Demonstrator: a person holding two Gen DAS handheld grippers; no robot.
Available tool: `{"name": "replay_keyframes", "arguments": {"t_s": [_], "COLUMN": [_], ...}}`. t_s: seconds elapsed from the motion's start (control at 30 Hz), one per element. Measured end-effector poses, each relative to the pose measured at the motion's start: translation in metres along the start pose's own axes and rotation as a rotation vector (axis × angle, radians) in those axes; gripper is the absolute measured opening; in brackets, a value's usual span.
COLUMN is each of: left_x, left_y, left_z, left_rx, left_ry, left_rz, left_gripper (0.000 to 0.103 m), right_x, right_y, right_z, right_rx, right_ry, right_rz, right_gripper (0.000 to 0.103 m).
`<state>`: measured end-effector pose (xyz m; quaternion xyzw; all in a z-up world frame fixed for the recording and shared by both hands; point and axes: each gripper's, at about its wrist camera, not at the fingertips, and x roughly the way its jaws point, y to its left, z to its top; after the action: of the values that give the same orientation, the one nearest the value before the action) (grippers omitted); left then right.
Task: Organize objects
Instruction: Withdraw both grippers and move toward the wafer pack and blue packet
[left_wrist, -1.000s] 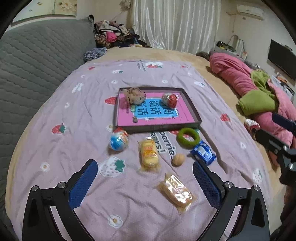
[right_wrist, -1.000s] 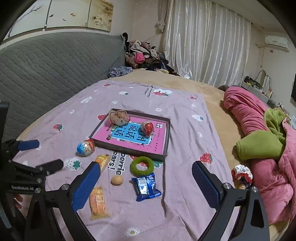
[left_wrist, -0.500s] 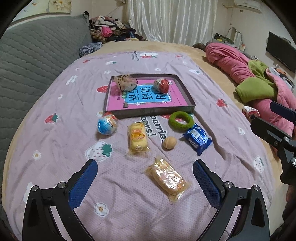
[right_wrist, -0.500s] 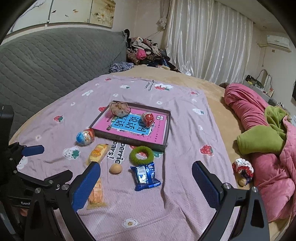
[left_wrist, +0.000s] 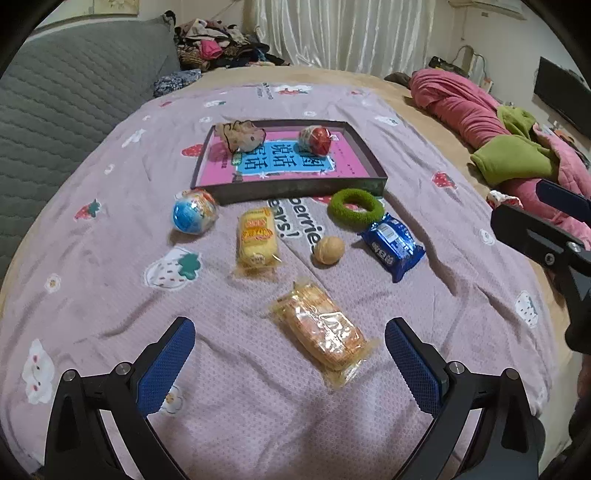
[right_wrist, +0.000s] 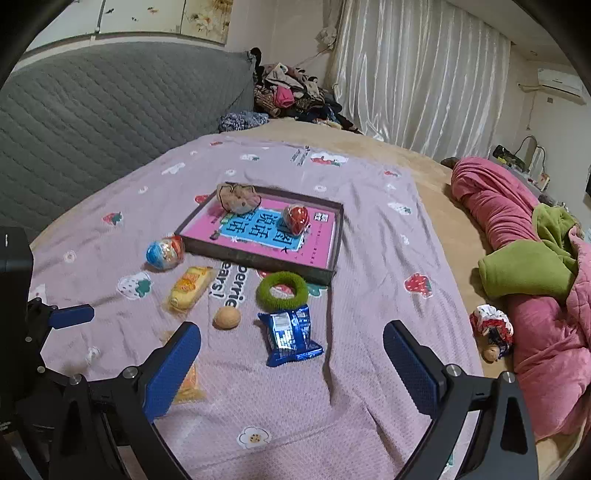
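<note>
A dark tray (left_wrist: 295, 186) (right_wrist: 258, 258) with a pink and blue liner holds a beige scrunchie (left_wrist: 240, 134) and a red capsule ball (left_wrist: 315, 139). In front of it on the purple sheet lie a blue capsule ball (left_wrist: 194, 215), a yellow cake pack (left_wrist: 256, 236), a green ring (left_wrist: 355, 209), a tan ball (left_wrist: 328, 250), a blue cookie pack (left_wrist: 392, 245) (right_wrist: 291, 334) and a clear wafer pack (left_wrist: 321, 328). My left gripper (left_wrist: 290, 363) is open, the wafer pack lying between its fingers. My right gripper (right_wrist: 291, 369) is open just short of the blue pack.
A grey quilted headboard (right_wrist: 92, 122) runs along the left. Pink and green bedding (right_wrist: 524, 258) is piled on the right. Clothes (right_wrist: 291, 96) are heaped at the back before white curtains. A small red and white scrunchie (right_wrist: 493, 325) lies beside the sheet.
Both grippers have moved forward and down toward the loose objects. The wafer pack now lies between my left fingers, and the blue pack is closer to my right gripper.
</note>
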<state>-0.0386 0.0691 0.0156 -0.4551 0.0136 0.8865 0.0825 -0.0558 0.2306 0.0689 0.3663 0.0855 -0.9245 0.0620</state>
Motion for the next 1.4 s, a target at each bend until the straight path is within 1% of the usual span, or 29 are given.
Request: {"name": "replay_keyframes", "arguments": {"t_s": [0.5,0.87,1.1,1.3,1.4], "left_x": [0.034,0.045,0.051,0.061,0.065], "left_y": [-0.007,-0.008,-0.010,-0.007,-0.007], "left_z": [-0.010,-0.014,-0.014,-0.012,-0.011], "left_rx": [-0.015,-0.027,-0.050,-0.109,-0.122], "left_ry": [0.043,0.062,0.075,0.090,0.098], "left_rz": [-0.013,-0.015,-0.028,-0.029,-0.017], "left_gripper": [0.103,0.103,0.103,0.103,0.103], "right_x": [0.044,0.058,0.068,0.080,0.086], "right_y": [0.006,0.008,0.007,0.002,-0.002], "right_z": [-0.020,-0.029,-0.032,-0.032,-0.031], "right_rx": [-0.036,-0.043,-0.044,-0.035,-0.025], "right_ry": [0.065,0.097,0.116,0.133,0.139], "right_rz": [0.020,0.023,0.030,0.031,0.034], "right_gripper": [0.100,0.100,0.100,0.100,0.100]}}
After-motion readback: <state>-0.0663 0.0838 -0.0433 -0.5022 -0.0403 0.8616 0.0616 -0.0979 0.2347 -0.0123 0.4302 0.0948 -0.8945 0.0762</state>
